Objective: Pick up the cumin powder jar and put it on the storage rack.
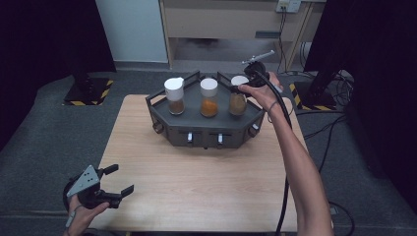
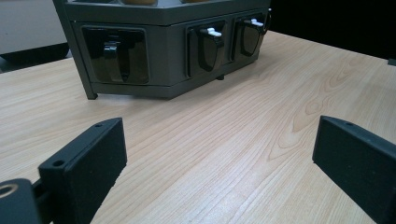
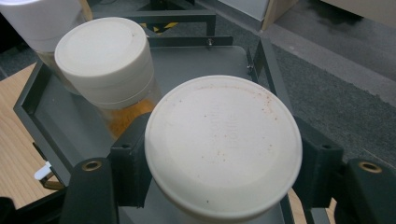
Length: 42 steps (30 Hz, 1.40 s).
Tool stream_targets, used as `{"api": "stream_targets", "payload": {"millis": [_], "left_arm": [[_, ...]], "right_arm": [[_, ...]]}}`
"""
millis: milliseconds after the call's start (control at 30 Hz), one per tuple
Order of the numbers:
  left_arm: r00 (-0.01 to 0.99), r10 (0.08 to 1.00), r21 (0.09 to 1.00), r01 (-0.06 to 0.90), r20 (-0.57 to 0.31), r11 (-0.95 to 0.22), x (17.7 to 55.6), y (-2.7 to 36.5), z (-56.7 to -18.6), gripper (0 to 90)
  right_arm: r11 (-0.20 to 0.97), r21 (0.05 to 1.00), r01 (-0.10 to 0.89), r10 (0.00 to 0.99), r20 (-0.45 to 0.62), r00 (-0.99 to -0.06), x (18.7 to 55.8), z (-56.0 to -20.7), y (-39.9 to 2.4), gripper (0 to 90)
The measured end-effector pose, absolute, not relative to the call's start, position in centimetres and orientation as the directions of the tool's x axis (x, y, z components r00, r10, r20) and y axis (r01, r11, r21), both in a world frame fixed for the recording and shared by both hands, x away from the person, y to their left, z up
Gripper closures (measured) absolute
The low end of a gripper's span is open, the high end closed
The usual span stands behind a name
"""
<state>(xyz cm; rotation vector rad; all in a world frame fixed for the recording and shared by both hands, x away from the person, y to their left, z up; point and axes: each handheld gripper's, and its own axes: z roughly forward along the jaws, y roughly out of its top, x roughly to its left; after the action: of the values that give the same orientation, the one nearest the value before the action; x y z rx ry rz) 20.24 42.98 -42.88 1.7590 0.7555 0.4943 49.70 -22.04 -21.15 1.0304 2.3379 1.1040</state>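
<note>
Both claws differ: right claw (image 3: 219, 177) clamps the rack-edge jar (image 3: 223, 149), left claw (image 2: 219, 158) gapes over bare table (image 2: 233, 130).

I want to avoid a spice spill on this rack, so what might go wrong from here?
1. The right gripper is shut on the right jar just under its white lid; a lift might slip or pop it.
2. The middle jar stands close beside it and could be knocked.
3. The rack rail could catch the jar.

White-lidded brown spice jar (image 1: 238, 102), dark grey rack (image 1: 206, 129), black tongs (image 3: 224, 177).
</note>
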Motion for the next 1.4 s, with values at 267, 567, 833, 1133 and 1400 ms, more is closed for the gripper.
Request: {"api": "stream_targets", "payload": {"millis": [267,567,833,1133,1400], "left_arm": [[0.709,0.704,0.951,0.243,-0.040,-0.191,20.2,43.0,-42.9,1.9],[0.710,0.703,0.951,0.242,-0.038,-0.194,20.2,43.0,-42.9,1.9],[0.712,0.701,0.951,0.240,-0.035,-0.197,20.2,42.9,-42.8,1.9],[0.715,0.698,0.950,0.239,-0.032,-0.202,20.3,42.9,-42.8,1.9],[0.717,0.696,0.949,0.240,-0.031,-0.205,20.3,42.8,-42.8,1.9]], "right_arm": [[0.439,0.754,0.488,0.749,-0.007,-0.663,50.5,-21.6,-21.6,34.3],[0.439,0.747,0.499,0.752,-0.002,-0.659,50.9,-21.9,-21.6,34.2],[0.356,0.817,0.453,0.790,-0.004,-0.613,49.0,-22.8,-22.4,15.1],[0.285,0.881,0.376,0.790,0.006,-0.613,46.2,-21.3,-25.5,6.3],[0.188,0.939,0.287,0.775,0.038,-0.631,42.4,-19.2,-29.8,5.6]]}}
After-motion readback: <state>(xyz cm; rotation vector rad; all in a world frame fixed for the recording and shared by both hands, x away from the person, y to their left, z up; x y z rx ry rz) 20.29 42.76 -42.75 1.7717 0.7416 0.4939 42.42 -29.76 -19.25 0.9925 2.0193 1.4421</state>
